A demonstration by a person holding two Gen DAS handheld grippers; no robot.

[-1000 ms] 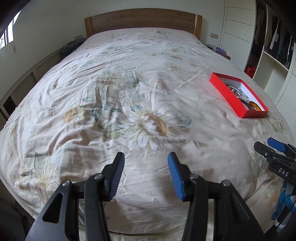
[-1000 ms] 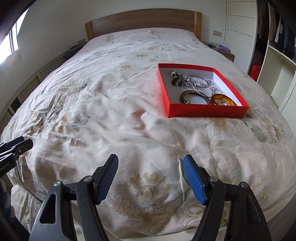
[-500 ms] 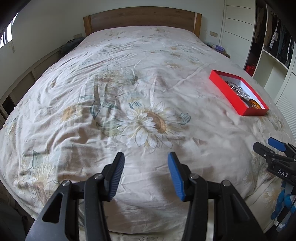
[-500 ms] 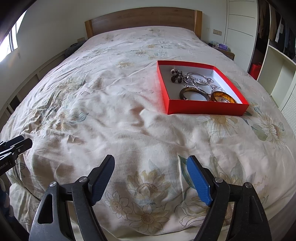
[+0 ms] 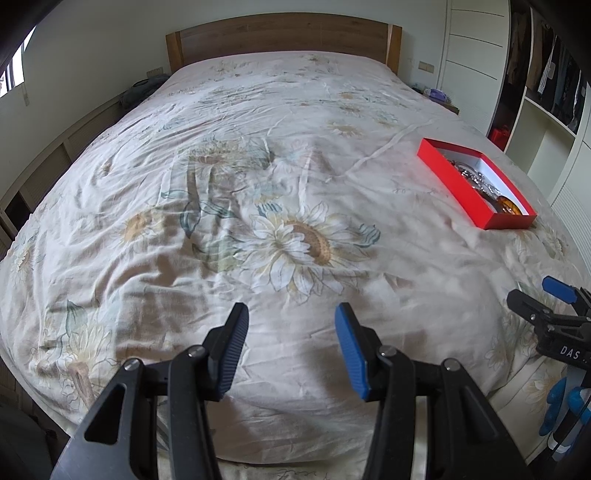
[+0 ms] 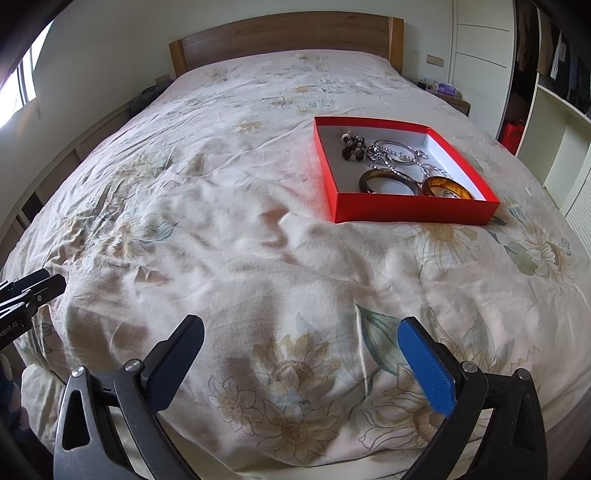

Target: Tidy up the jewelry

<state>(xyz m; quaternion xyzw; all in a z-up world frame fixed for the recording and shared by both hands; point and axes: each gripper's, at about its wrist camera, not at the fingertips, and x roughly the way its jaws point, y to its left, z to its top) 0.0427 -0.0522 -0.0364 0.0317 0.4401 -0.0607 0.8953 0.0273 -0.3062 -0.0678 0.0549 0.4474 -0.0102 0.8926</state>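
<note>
The red box (image 6: 404, 212) lies flat on the flowered bedspread (image 6: 258, 258), on the right side of the bed and well ahead of both tools. It is a shallow rectangle with a white inside; its long axis runs up the bed toward the wooden headboard (image 6: 284, 35), and one short red wall faces the right wrist camera. In the left wrist view the red box (image 5: 454, 184) sits far off to the right, seen slantwise.

Inside it, the jewelry is loosely heaped. A dark brown bangle (image 6: 388, 181) and an amber bangle (image 6: 445, 186) lie flat side by side against the near wall. Behind them a tangle of silver chains and rings (image 6: 399, 155) spreads across the middle, and a cluster of dark beads (image 6: 352, 146) sits toward the far left corner.

The right hand-held gripper (image 6: 301, 363) hovers over the near edge of the bed with its jaws spread very wide; they have just been opening, and only bedspread shows between them. The left hand-held gripper (image 5: 291, 349) hangs over the sunflower print with its jaws partly apart, holding and touching nothing.

A wardrobe with open shelves (image 6: 554, 110) stands along the right wall.
</note>
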